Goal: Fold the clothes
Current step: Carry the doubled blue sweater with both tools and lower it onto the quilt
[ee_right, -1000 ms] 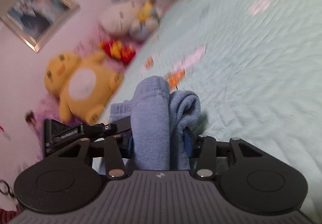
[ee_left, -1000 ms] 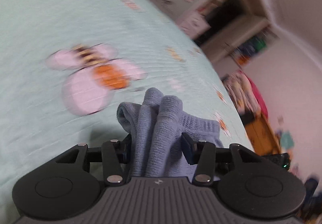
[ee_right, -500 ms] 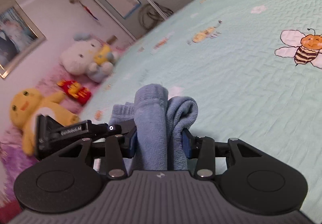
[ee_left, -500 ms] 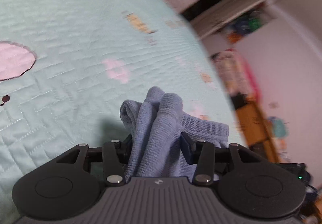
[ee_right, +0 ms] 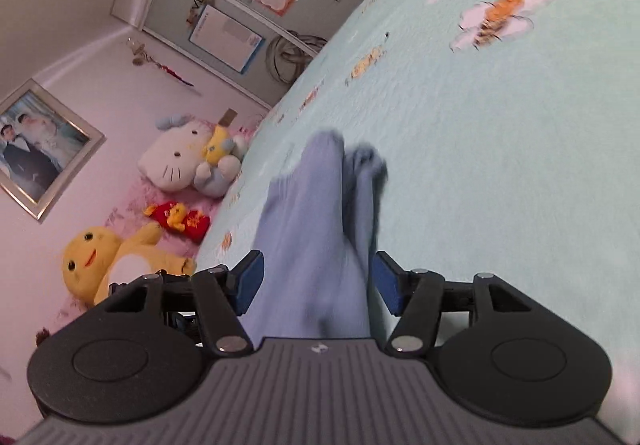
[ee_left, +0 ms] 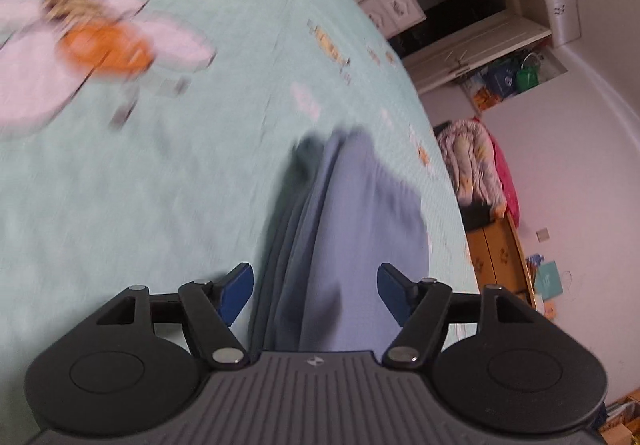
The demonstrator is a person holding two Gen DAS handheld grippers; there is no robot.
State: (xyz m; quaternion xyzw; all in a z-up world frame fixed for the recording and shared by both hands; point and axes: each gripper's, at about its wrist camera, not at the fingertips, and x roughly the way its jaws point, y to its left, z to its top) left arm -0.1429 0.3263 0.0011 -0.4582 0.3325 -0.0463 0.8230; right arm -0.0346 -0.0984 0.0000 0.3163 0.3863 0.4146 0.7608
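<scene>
A light blue knit garment [ee_left: 352, 229] lies bunched on the mint quilted bedspread [ee_left: 160, 173]. In the left wrist view it runs forward between the spread fingers of my left gripper [ee_left: 316, 291], which is open; the blue pads stand apart from the cloth. In the right wrist view the same garment [ee_right: 316, 229] runs between the fingers of my right gripper [ee_right: 316, 285], also open, pads clear of the fabric. Both views are motion-blurred.
The bedspread [ee_right: 500, 173] has bee prints [ee_left: 96, 45]. Plush toys [ee_right: 184, 161] and a yellow duck toy [ee_right: 112, 261] sit by the bed's left edge. A white shelf unit [ee_left: 480, 41] and an orange cabinet [ee_left: 500, 257] stand beyond the right edge.
Both grippers have opened and let go of the blue garment, which has dropped from a tight bunch in the jaws to lie stretched on the bed. Both cameras have swung.
</scene>
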